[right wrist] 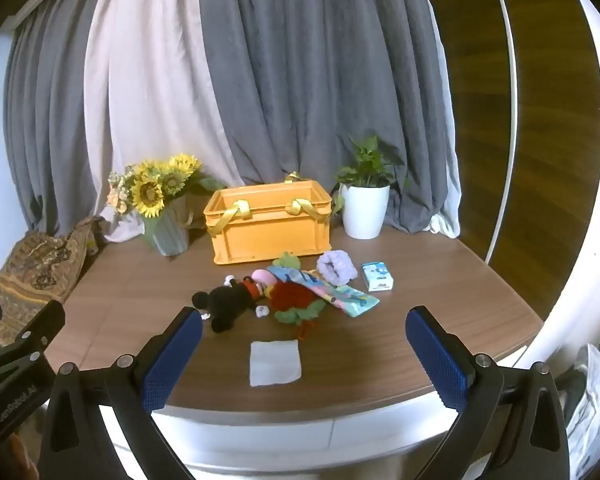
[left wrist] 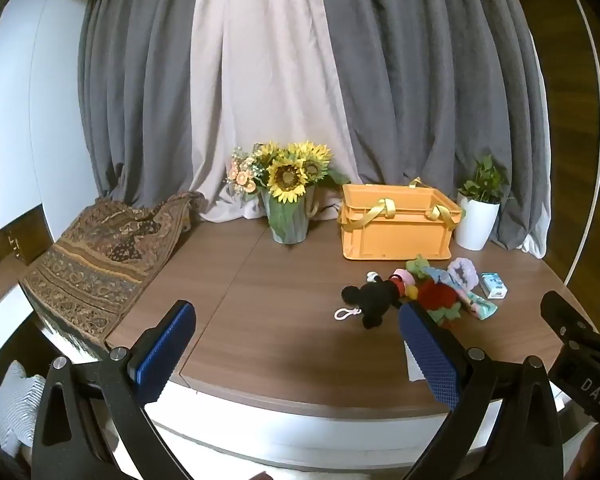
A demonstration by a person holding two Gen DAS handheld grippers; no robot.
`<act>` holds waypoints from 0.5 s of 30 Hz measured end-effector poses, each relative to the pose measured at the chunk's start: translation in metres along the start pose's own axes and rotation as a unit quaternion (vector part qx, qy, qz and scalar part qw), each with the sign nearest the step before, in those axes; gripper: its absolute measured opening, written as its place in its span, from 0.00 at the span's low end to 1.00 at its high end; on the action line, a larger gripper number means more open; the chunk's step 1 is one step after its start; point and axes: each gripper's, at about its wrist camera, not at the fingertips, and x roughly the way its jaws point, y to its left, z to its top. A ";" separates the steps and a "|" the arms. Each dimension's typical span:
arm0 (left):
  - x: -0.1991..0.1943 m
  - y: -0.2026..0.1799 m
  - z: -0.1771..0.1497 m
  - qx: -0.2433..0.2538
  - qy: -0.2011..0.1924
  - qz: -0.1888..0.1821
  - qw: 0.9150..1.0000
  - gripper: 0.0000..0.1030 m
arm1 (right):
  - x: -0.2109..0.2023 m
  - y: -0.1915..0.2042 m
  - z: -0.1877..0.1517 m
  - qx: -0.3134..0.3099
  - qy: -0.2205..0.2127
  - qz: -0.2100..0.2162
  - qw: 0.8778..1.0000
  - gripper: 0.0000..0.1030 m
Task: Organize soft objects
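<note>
With nothing gripped, both the left gripper [left wrist: 296, 350] and right gripper [right wrist: 304, 354] are held spread before the Mickey plush [right wrist: 230, 304], presumably destined for the orange crate [right wrist: 268, 226].

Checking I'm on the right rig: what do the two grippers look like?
Both match: the left gripper and right gripper have black angular arms with silver pivot bolts and blue textured finger pads. White lettering marks each body, "DAS" on the right one and "GenRobot.AI" on the left. No cables or sleeves show.

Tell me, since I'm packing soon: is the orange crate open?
Open: the orange crate has no lid, and its yellow straps drape over the rim.
</note>
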 end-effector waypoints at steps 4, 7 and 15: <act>0.002 0.002 0.002 -0.002 -0.003 -0.006 1.000 1.00 | -0.001 0.002 -0.002 -0.003 -0.001 -0.002 1.000 1.00; 0.006 0.005 0.005 -0.003 -0.007 -0.007 1.000 1.00 | -0.001 0.004 -0.003 -0.003 0.000 -0.003 1.000 1.00; -0.005 0.008 0.012 0.007 -0.024 -0.011 1.000 1.00 | -0.006 0.004 -0.002 0.002 -0.004 -0.006 1.000 1.00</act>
